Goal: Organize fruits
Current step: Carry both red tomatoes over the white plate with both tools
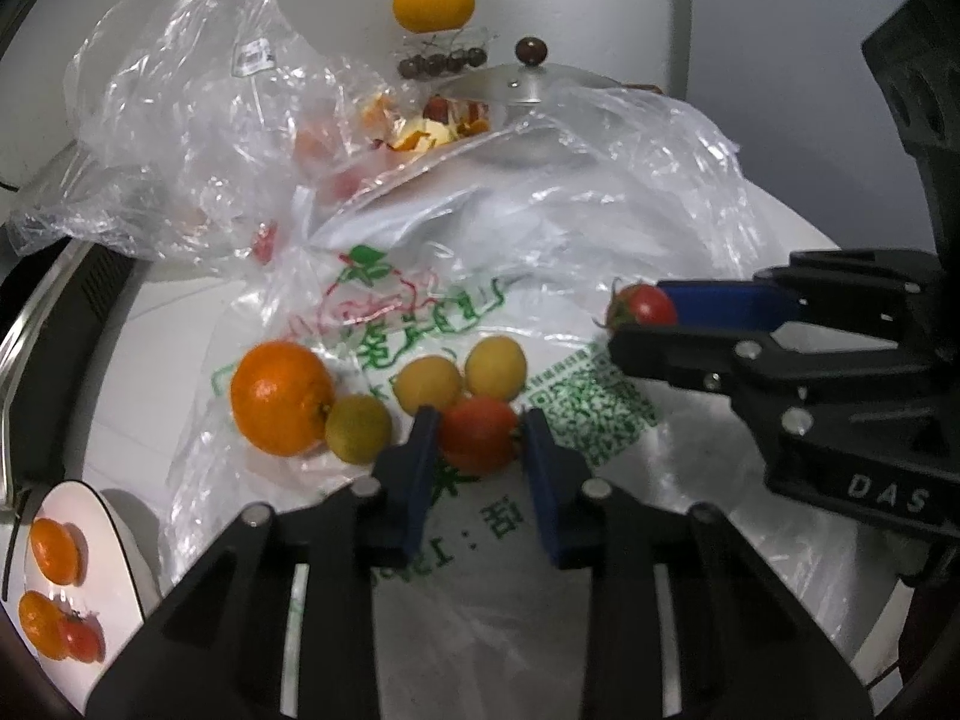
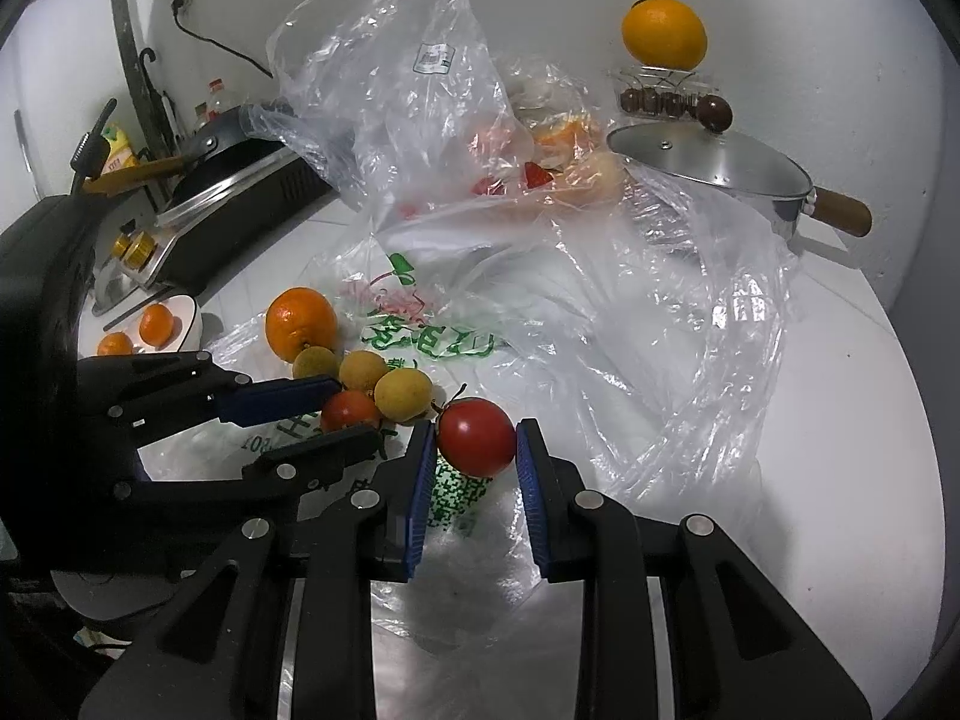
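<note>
I have both grippers clamped on fruit: the left gripper [image 1: 477,438] squeezes a small orange-red tomato [image 1: 478,432] on the printed bag [image 1: 420,324], and the right gripper [image 2: 474,450] grips a red tomato [image 2: 476,435] just right of it. In the white bowl [image 1: 117,531] at near left sit two mandarins and a tomato. The big orange [image 1: 282,397] and three yellow fruits [image 1: 429,383] are still to be sorted.

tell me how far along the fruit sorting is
Done: two oranges and a tomato sit on the plate. In hand: each pair of tongs, left and right, grips a tomato. Left: one orange and three yellow fruits on the bag.
</note>
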{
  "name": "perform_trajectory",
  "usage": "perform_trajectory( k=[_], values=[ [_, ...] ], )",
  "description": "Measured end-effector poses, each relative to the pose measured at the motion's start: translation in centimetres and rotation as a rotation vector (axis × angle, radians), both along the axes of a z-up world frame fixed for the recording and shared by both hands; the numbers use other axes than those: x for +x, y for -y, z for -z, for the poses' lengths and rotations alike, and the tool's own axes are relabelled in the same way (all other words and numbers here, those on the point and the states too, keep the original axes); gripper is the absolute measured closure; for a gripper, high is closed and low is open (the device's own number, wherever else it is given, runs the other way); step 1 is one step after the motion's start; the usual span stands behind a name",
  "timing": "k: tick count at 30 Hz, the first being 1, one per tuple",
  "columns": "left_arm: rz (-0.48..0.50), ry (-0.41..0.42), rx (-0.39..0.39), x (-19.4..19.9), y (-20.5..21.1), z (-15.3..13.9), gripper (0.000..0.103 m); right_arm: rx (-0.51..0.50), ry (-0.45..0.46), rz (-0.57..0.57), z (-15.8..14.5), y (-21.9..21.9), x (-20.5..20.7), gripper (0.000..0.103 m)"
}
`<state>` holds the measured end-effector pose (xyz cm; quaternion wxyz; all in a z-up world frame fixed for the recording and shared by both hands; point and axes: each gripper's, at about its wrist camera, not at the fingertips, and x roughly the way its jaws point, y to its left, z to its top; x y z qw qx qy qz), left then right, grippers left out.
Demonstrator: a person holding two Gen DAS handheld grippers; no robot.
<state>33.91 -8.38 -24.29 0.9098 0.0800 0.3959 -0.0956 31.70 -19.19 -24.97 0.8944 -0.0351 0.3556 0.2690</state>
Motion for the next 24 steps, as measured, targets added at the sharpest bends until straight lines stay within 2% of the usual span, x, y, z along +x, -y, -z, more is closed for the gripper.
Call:
perform_trajectory(
  k=[13,24],
  values=[
    [0.006,0.088,-0.069,-4.5,-2.0,-3.0,0.074,-0.027,0.053,0.002,-2.3,-2.2,-3.0,0.074],
    [-0.040,0.141,-0.093,-8.1,-5.4,-4.4,0.074,-0.046,0.086,-0.028,-4.0,-5.6,-5.6,0.074]
  ],
)
